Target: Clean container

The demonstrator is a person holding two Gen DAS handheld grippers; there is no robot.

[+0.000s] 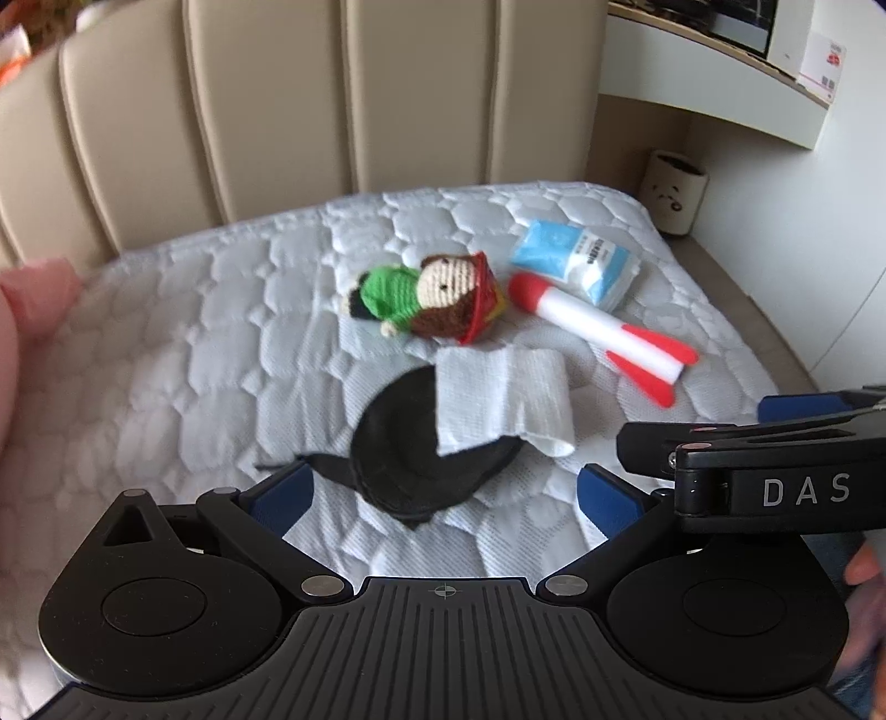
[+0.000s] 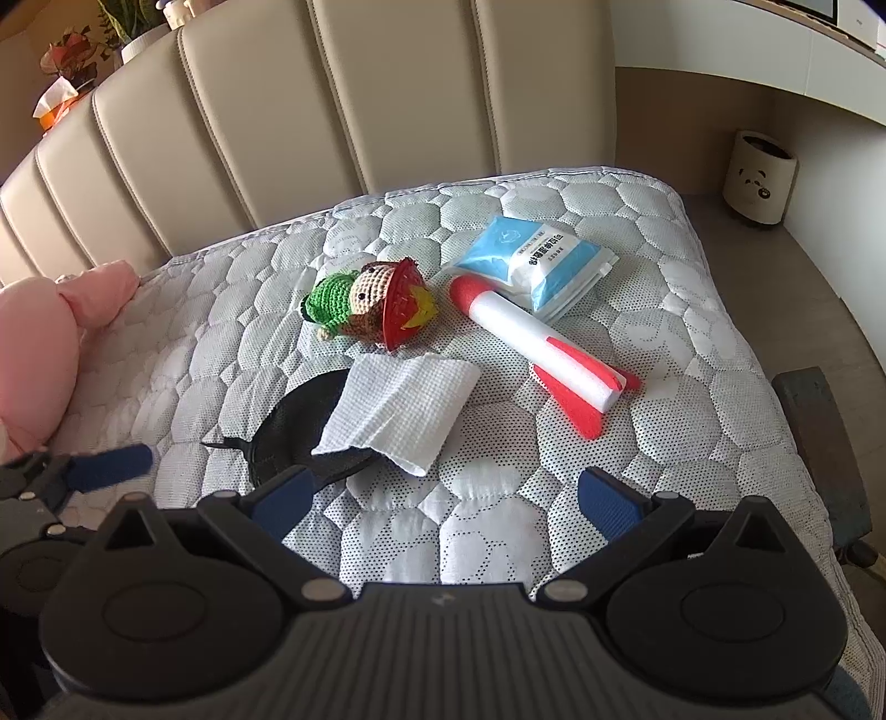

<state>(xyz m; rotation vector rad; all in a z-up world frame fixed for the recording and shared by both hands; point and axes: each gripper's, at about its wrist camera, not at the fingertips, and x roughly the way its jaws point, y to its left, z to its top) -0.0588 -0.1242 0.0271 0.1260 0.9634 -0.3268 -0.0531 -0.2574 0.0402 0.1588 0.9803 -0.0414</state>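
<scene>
L gripper spread wide, empty, low over mattress. R gripper also spread, empty. Black container lies flat on mattress centre, just ahead of L fingers; white wipe draped over its far-right part. Behind: crochet doll, foam rocket, blue pack touching rocket nose. L view only: R gripper body marked DAS, a fingertip at right edge. R view only: plants behind headboard, chair by bed, pink cloth shown larger. Bin on floor in both.
</scene>
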